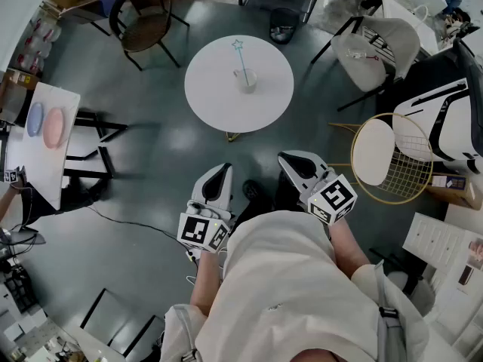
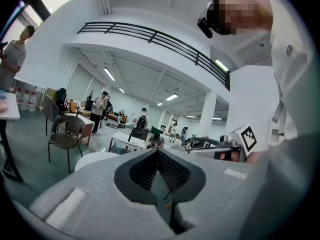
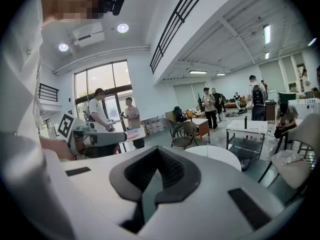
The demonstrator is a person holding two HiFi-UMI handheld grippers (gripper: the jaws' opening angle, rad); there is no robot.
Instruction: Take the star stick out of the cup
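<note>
The star stick point(image 1: 240, 54), a thin blue stick with a star on top, stands in a small white cup point(image 1: 247, 81) on a round white table point(image 1: 219, 100) in the upper middle of the head view. Both grippers are held close to the person's body, well short of the table. My left gripper point(image 1: 219, 173) point(image 2: 159, 151) is shut with nothing in it. My right gripper point(image 1: 290, 161) point(image 3: 159, 150) is also shut and empty. In the right gripper view the round table point(image 3: 217, 155) lies ahead.
Around the table stand a brown chair point(image 1: 143, 13), a white chair point(image 1: 381, 44) and a gold wire chair point(image 1: 392, 157). A black bin point(image 1: 284, 23) sits behind it. At the left is a white side table point(image 1: 53, 153) with two plates. Several people stand far off.
</note>
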